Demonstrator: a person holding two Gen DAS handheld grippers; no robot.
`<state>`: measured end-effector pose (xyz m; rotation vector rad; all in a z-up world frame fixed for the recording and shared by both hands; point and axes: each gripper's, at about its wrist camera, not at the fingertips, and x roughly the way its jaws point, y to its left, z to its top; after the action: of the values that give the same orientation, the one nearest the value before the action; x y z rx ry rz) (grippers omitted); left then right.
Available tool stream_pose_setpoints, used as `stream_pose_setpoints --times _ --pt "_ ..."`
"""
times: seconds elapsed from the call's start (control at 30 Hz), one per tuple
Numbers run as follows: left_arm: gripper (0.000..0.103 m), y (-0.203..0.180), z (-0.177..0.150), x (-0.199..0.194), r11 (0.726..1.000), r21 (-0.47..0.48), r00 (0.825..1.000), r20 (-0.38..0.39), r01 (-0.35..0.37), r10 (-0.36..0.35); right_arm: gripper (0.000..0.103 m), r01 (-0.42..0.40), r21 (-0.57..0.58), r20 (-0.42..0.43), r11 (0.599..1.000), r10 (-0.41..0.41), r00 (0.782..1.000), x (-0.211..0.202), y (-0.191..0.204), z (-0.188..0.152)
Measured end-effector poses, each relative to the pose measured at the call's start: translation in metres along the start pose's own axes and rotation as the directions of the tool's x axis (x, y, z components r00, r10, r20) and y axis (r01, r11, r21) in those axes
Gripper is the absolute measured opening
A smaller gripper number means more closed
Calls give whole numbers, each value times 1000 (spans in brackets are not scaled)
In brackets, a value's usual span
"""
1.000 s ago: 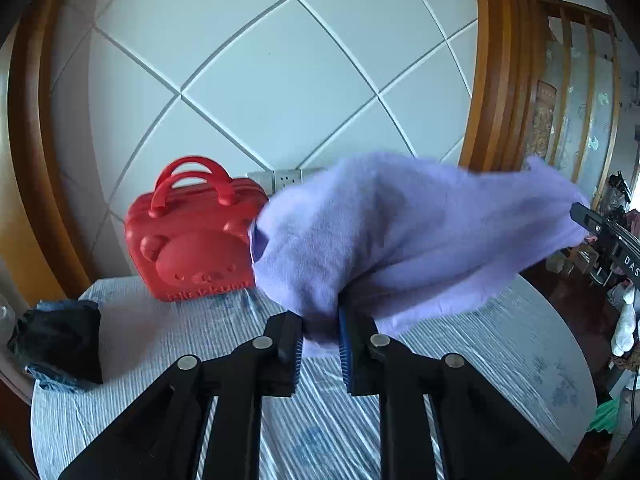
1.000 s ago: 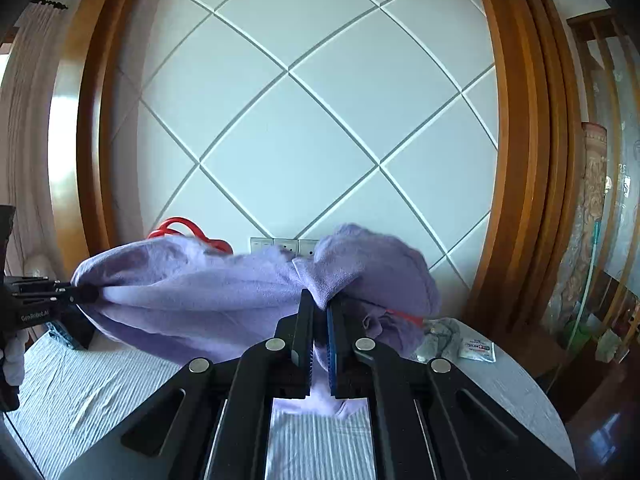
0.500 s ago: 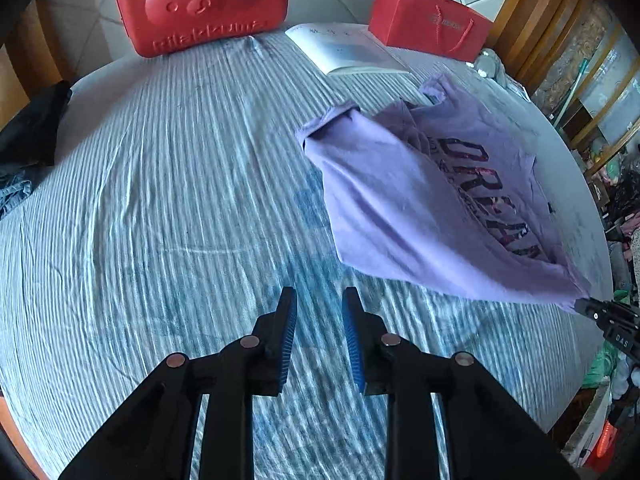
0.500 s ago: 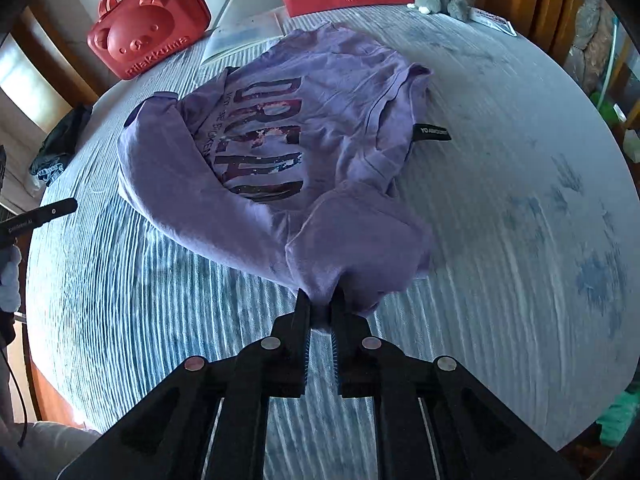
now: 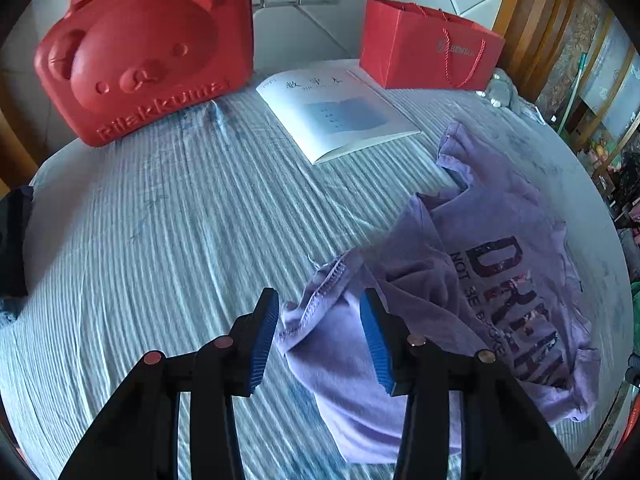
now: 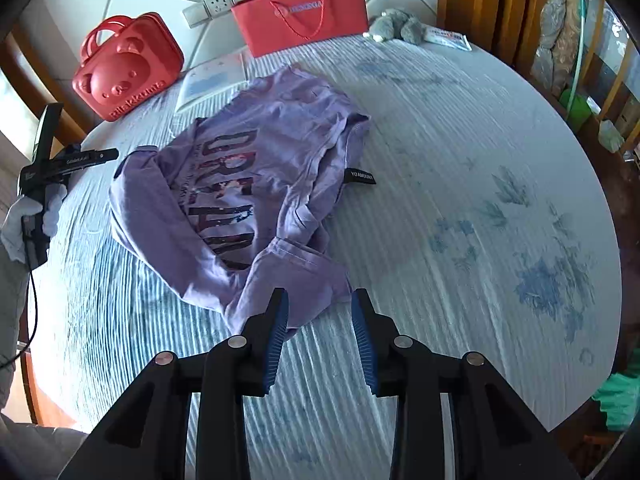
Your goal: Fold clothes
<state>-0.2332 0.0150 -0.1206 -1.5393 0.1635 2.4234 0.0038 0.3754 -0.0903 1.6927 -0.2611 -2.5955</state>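
A purple long-sleeved shirt [image 6: 256,184] with dark "DREAM" lettering lies crumpled, print up, on the striped blue tablecloth [image 6: 460,184]. In the left wrist view the shirt [image 5: 500,264] lies at the right, and its sleeve cuff [image 5: 320,300] sits between the jaws of my left gripper [image 5: 320,320], which is open. My right gripper [image 6: 320,312] is open, with the shirt's near fold [image 6: 296,276] just in front of its fingers. The left gripper [image 6: 100,156] also shows at the shirt's left edge in the right wrist view.
At the back stand a red bear-shaped case [image 5: 148,52], a red paper bag [image 5: 424,52] and an open booklet [image 5: 336,112]. A grey plush toy [image 6: 396,26] lies at the far right. Dark clothes [image 5: 12,240] sit at the left edge. The table rim curves close at the right.
The shirt went from held up in the air to lying on the table. Both grippers have opened and let go; the left one has moved to the sleeve cuff.
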Motion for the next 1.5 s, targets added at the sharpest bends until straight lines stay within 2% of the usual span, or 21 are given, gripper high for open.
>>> stream_pose_setpoints --times 0.07,0.17,0.33,0.37,0.4,0.43,0.47,0.6,0.77,0.83,0.9,0.97,1.0,1.1,1.17,1.2,1.23,1.3,1.37,1.43,1.5 --pt "43 0 2 17 1000 3 999 -35 -2 2 34 -13 2 -14 1000 13 1000 8 0 1" --pt "43 -1 0 36 1000 7 997 -79 9 -8 51 -16 8 -35 1000 16 999 25 0 5" --pt "42 -6 -12 36 999 33 996 -79 38 -36 51 -46 53 -96 998 51 994 64 -4 16" --pt "30 -7 -15 33 999 38 996 -78 36 -33 51 -51 57 -113 997 58 992 71 -3 18" --pt "5 -8 -18 28 998 49 997 -76 31 -27 50 -57 47 -126 997 62 990 76 -1 17" --pt "4 -8 -20 23 998 57 997 -68 24 -20 35 -64 29 -133 998 68 989 78 2 17" --pt "4 -7 -20 15 998 59 999 -48 15 -12 13 -52 5 -137 999 52 989 78 6 16" --pt "4 2 -17 -24 999 39 999 41 -7 5 9 21 -67 -77 998 -26 997 54 17 17" --pt "3 20 11 -87 999 11 981 188 -53 50 8 106 -116 144 988 -88 986 -9 22 56" --pt "3 27 33 -113 996 6 964 253 -90 86 7 160 -155 268 975 -114 957 -37 33 93" --pt "3 35 58 -149 993 -13 934 338 -115 112 6 196 -159 402 968 -118 908 -71 46 130" --pt "3 45 79 -195 992 -44 892 433 -120 127 6 222 -142 538 965 -113 835 -112 62 159" --pt "4 49 84 -221 991 -60 866 481 -121 135 6 222 -128 609 967 -100 787 -137 70 171" --pt "4 60 83 -291 989 -79 784 602 -128 150 6 206 -119 750 971 -48 660 -202 91 178" --pt "4 68 66 -321 988 -82 749 645 -131 153 6 195 -141 786 971 -10 619 -227 103 166" --pt "4 71 54 -331 988 -81 738 657 -133 154 6 184 -147 780 972 0 626 -225 105 154" --pt "4 74 39 -334 987 -75 738 657 -140 154 6 171 -149 759 974 2 651 -215 105 138" --pt "4 80 6 -330 989 -64 754 641 -136 145 6 145 -151 714 978 7 700 -194 105 106" --pt "5 86 -36 -308 990 -56 790 598 -126 134 6 119 -152 667 981 13 745 -173 104 74" --pt "5 91 -80 -273 993 -60 842 526 -106 121 6 93 -151 616 984 20 787 -152 103 42" --pt "5 94 -123 -235 993 -80 893 436 -83 110 6 43 -105 537 994 20 843 -119 93 4"
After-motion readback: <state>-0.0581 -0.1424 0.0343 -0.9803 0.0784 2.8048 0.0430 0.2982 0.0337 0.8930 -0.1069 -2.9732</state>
